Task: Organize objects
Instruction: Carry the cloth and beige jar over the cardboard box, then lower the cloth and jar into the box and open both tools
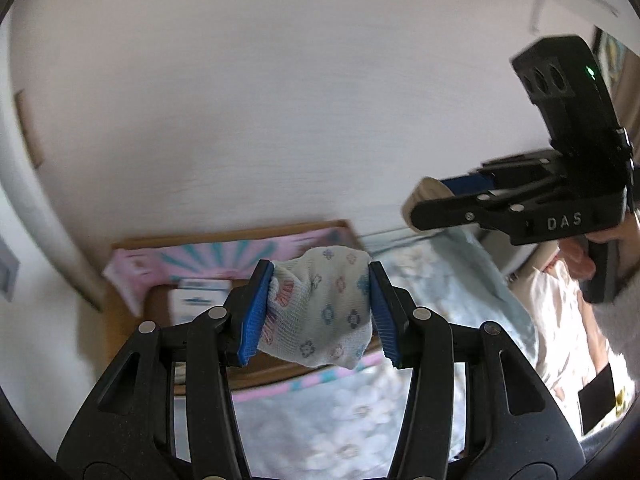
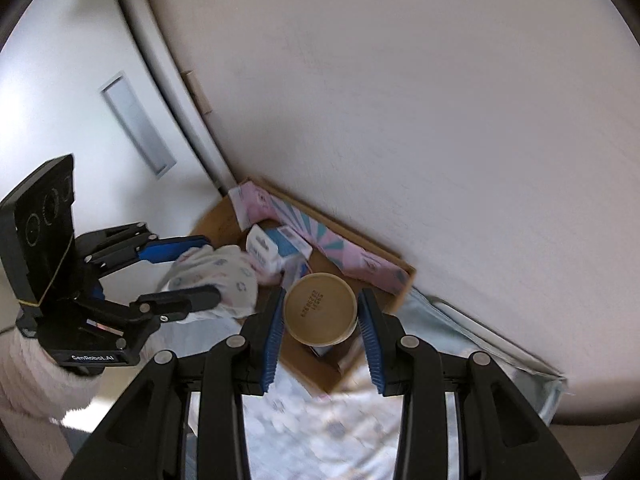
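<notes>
My left gripper is shut on a rolled white sock with small flower prints, held in the air above a cardboard box. My right gripper is shut on a tan round container, its flat stamped end facing the camera, held over the same box. In the left wrist view the right gripper is at the right with the container between its jaws. In the right wrist view the left gripper and the sock are at the left, close beside the container.
The box stands against a white wall and holds a pink and teal patterned package and a white and blue carton. A pale blue floral bedspread lies under the box. A white door is at the left.
</notes>
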